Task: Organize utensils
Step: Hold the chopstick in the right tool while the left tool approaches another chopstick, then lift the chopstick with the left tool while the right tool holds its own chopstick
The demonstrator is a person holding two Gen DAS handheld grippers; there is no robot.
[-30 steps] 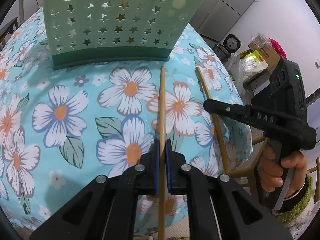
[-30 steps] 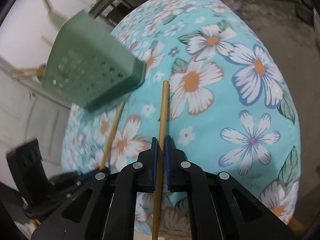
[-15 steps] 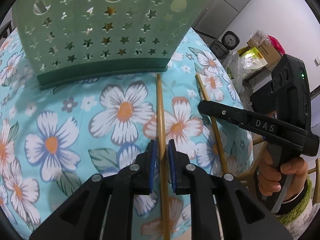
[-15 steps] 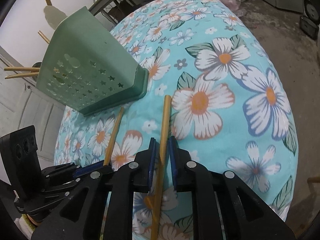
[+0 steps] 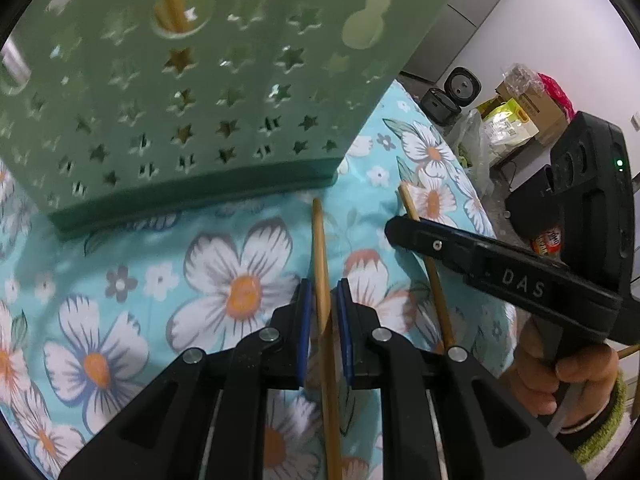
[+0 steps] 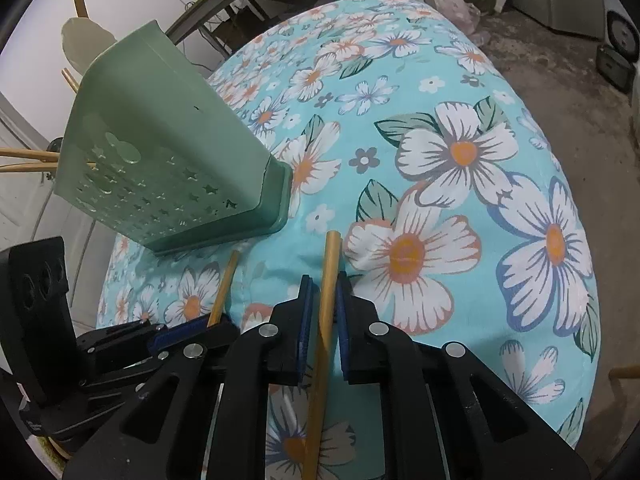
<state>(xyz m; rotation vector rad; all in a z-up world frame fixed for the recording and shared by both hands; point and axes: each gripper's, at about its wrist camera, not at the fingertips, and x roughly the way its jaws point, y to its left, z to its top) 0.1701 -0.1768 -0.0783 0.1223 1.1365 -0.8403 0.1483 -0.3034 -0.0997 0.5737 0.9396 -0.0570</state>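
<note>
Left wrist view, target: the green utensil holder (image 5: pixel 200 100) stands on the flowered table (image 5: pixel 120 280), dead ahead and slightly left of my left gripper (image 5: pixel 322 300).
Left wrist view, thing: the left chopstick (image 5: pixel 320 248) runs between the pads, long axis pointing at the holder's base, tip just short of its right corner.
Left wrist view, jaws: they have just been opening. The blue pads stand slightly apart with the stick between them, and I see no squeeze on it.
Left wrist view, other hand: the right gripper (image 5: pixel 400 228) reaches in from the right, near that table edge, over the right chopstick (image 5: pixel 410 204). A person's hand (image 5: pixel 568 376) is on its handle.
Right wrist view, thing: the right chopstick lies along my jaws, tip aimed past the holder's near corner, well right of its wall.
Right wrist view, jaws: they have just been closing a little. A sliver of gap shows at the left pad, so I judge it loose.
Right wrist view, neighbour: the left gripper sits low left, nearer the holder.
Pose: both grippers tilt steeply down towards the cloth.
Next move, my judgement: a firm clamp, then a lift above the rim.
</note>
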